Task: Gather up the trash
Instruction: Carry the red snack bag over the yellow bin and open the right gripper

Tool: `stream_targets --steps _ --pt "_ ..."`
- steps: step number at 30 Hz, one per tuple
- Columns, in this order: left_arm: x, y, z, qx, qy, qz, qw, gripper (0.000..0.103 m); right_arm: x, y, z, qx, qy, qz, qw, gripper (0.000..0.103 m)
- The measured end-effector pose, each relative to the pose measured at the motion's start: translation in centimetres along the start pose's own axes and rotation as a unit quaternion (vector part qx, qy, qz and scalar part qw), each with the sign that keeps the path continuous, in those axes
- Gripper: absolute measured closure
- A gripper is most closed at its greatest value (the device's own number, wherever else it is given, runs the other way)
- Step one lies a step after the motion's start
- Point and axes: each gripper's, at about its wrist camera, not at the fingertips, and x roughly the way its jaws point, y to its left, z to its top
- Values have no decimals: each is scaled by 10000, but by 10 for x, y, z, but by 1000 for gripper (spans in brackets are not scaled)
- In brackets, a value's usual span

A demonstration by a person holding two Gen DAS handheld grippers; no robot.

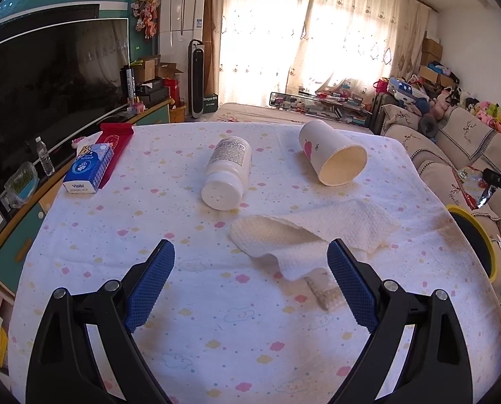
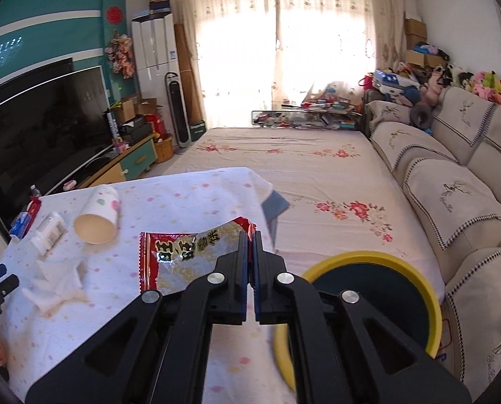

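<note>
1. Right fingers (image 2: 250, 235) pinched together on one red snack wrapper (image 2: 183, 256), held above worktop (image 2: 189, 188) edge beside yellow-rimmed bin (image 2: 415, 269); long axis left-right.
2. Left fingers (image 1: 250, 252) spread wide, holding nothing.
3. One crumpled tissue (image 1: 317, 235).
4. One white bottle (image 1: 228, 171) and one paper cup (image 1: 331, 155), both lying down.
5. One blue "Vinda" pack (image 1: 87, 168).

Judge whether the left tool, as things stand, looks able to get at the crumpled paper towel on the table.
Probably yes. The left tool is open, and the paper towel lies just ahead of its fingers with nothing between. The bottle and cup lie farther back.
</note>
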Motion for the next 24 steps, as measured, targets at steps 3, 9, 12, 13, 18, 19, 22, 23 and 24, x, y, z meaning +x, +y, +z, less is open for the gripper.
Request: stream_targets --steps 3,9,12,13,18,19,22,23,24 --pt "-1 -1 0 3 -29 25 10000 12 5 -33 -12 148 64 -370 9992 100" --pt "-2 -9 0 158 -104 50 9998 12 26 -83 -39 384 411 -894 9944 99" --pt "-3 -13 0 251 -112 33 9996 12 39 -96 -54 440 577 -1072 9916 94" --pt "-3 -14 0 270 -115 32 9996 12 41 -100 -58 465 614 -1099 9910 92" --pt "-3 -18 0 339 -117 -22 9994 12 43 -106 -67 590 634 -1189 9891 86" --pt "-3 -19 -1 362 -109 -41 9993 12 41 -105 -68 595 611 -1191 9892 86" --pt "-1 -23 0 433 -78 -84 9990 12 34 -100 -70 592 514 -1183 9899 79" --pt "0 -25 0 470 -52 -133 9988 12 32 -99 -71 599 501 -1163 9901 78" --pt "1 -27 0 517 -15 -172 9985 12 31 -98 -72 613 496 -1132 9904 78"
